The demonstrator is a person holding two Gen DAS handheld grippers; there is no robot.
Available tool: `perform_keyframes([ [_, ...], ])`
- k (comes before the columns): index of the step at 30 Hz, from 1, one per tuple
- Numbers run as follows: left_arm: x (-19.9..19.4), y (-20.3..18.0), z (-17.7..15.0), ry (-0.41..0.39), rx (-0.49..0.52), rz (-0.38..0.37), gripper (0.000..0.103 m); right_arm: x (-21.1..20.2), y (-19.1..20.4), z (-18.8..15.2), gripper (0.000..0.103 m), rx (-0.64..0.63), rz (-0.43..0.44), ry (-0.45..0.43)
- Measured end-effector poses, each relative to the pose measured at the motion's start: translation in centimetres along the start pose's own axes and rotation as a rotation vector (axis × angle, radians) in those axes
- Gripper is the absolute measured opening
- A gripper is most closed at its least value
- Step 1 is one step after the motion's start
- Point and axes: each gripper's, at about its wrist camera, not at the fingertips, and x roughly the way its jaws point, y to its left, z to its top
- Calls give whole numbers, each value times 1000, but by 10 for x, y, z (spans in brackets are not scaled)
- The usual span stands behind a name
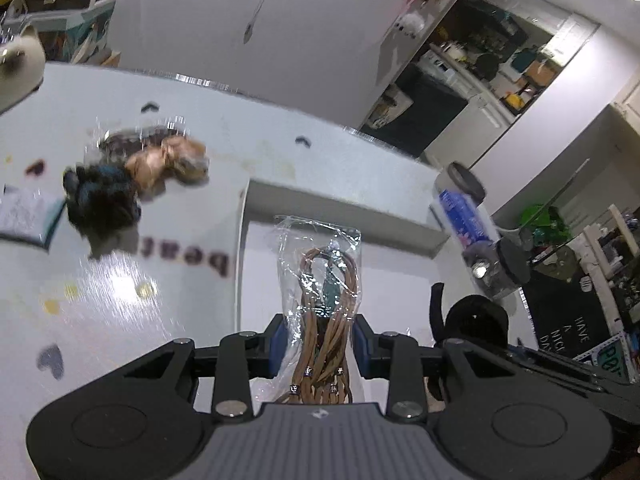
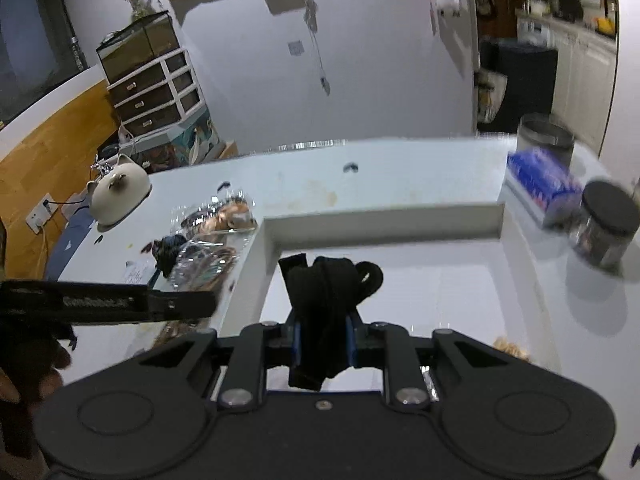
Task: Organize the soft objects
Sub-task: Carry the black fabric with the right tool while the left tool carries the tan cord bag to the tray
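Note:
My left gripper (image 1: 320, 342) is shut on a clear plastic bag of tan cords (image 1: 326, 280), held over the white open box (image 1: 344, 208). My right gripper (image 2: 322, 338) is shut on a bundle of black straps (image 2: 328, 288), also above the white box (image 2: 384, 216). On the table to the left lies a pile of soft things: a brown piece (image 1: 168, 164), a dark blue-black one (image 1: 102, 200) and more bagged items (image 2: 208, 260). The left gripper's arm (image 2: 120, 302) shows at the left of the right wrist view. The black bundle (image 1: 476, 316) shows low right in the left wrist view.
A blue-labelled container (image 1: 464, 216) and a dark-lidded jar (image 2: 604, 220) stand beside the box on the right. A white cat-shaped lamp (image 2: 118, 192) sits at the table's far left. A paper card (image 1: 24, 216) lies left of the pile. A wall rises behind the table.

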Motion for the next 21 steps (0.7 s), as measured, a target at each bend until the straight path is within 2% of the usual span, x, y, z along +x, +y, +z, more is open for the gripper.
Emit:
perform_keyframes([
  [7,38,-1,-21,69,-23,88,36,35,-31,-20,21,86,82,126],
  [10,49,1,-25,89,-34,109,36,47,-37,-28,21,114,90,169],
  [21,61,-9,-31,109,-30,161,36,64,-45,-35,21,134,116,234],
])
